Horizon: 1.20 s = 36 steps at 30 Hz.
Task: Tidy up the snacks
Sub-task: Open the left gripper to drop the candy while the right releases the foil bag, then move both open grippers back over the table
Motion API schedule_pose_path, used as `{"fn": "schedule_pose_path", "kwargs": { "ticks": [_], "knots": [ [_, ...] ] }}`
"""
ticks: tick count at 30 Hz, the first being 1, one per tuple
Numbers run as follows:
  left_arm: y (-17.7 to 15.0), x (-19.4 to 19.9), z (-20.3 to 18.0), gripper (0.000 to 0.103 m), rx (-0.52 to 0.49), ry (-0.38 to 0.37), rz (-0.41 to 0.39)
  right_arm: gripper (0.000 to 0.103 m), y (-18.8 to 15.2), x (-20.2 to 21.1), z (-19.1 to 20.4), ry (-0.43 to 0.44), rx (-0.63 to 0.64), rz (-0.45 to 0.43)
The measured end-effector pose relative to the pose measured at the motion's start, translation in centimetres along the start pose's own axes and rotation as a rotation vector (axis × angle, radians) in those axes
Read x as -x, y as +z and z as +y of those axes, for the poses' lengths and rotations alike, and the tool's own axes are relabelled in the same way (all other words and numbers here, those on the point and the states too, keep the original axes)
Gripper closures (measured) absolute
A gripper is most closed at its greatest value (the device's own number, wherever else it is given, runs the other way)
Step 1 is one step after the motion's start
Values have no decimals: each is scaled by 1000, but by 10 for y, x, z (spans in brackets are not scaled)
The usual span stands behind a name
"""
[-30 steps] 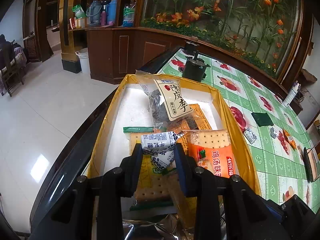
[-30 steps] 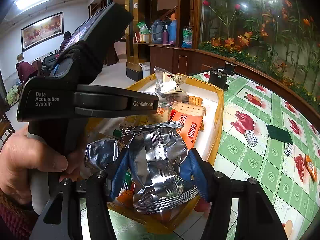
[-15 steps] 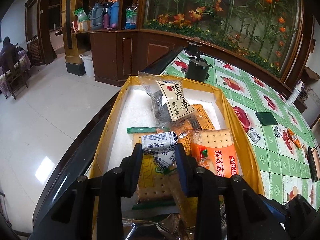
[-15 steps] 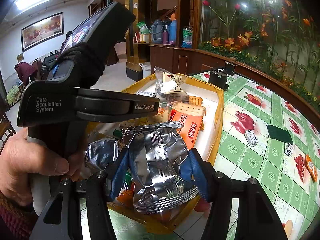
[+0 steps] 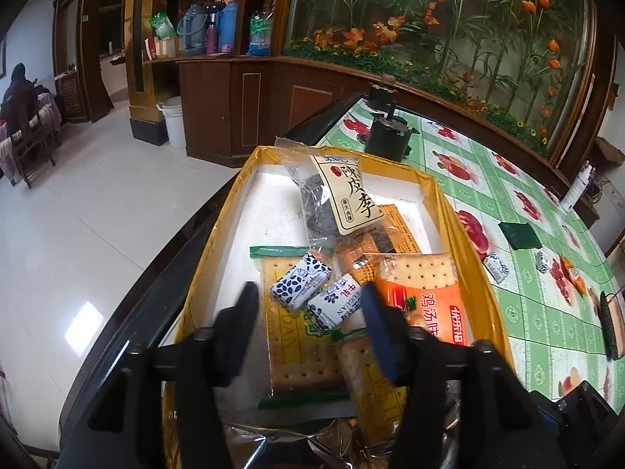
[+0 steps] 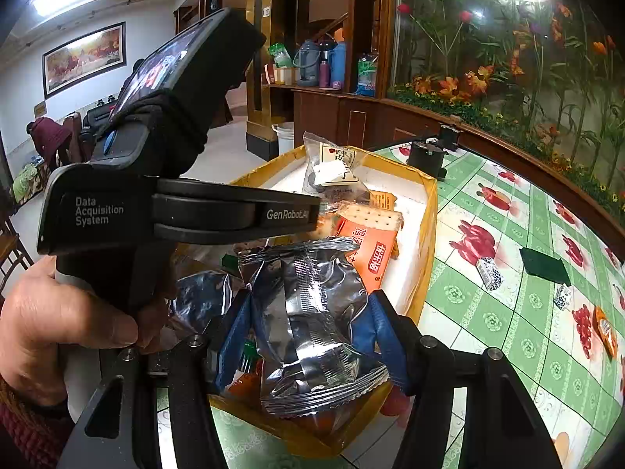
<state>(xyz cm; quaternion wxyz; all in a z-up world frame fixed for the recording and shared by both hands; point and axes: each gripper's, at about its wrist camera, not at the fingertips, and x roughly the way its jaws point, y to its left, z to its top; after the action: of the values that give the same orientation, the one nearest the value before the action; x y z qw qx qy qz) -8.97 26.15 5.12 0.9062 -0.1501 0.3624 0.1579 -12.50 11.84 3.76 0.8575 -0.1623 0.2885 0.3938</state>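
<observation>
A yellow box [image 5: 218,258] with a white floor holds several snacks: a clear plum bag [image 5: 343,195], an orange cracker pack [image 5: 422,305] and a green-sealed cracker pack [image 5: 297,348]. Two small white-and-blue candy packets [image 5: 300,281] [image 5: 338,305] lie on the crackers. My left gripper [image 5: 310,324] hovers just above them with its jaws opening, its pads clear of both. My right gripper [image 6: 310,320] is shut on a crinkled silver foil pack [image 6: 308,312], held over the box's near end [image 6: 427,234].
On the green flowered tablecloth [image 5: 519,305] right of the box lie small candy packets [image 5: 495,267], a dark green packet [image 5: 519,234] and an orange packet [image 5: 572,273]. A black device [image 5: 388,136] stands beyond the box. A hand [image 6: 58,320] holds the left gripper's housing [image 6: 117,211].
My left gripper's jaws have spread apart and let go of the small white-and-blue packet, which now lies on the crackers. The right gripper keeps its hold on the foil pack.
</observation>
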Motion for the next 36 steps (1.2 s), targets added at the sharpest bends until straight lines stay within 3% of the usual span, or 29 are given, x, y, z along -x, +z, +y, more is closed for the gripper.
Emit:
{"fn": "schedule_pose_path", "kwargs": {
  "ticks": [6,16,20,26,36],
  "knots": [
    [1,6,-1,31,-4,3,-18,31,0,12,5,18,16,-54],
    [4,17,-6,30,-5,-3,-22,31,6,38,-20,74,-98,-158],
    [10,30,-7,29,20,-44,-36,29,8,46,-40,67,-170,-191],
    [15,50,-20,29,-8,-35,-64,29,8,67,-94,41,-310,-249],
    [15,58,-86,29,-80,-206,-5,29,-32,93,-224,-4,-707,-307]
  ]
}}
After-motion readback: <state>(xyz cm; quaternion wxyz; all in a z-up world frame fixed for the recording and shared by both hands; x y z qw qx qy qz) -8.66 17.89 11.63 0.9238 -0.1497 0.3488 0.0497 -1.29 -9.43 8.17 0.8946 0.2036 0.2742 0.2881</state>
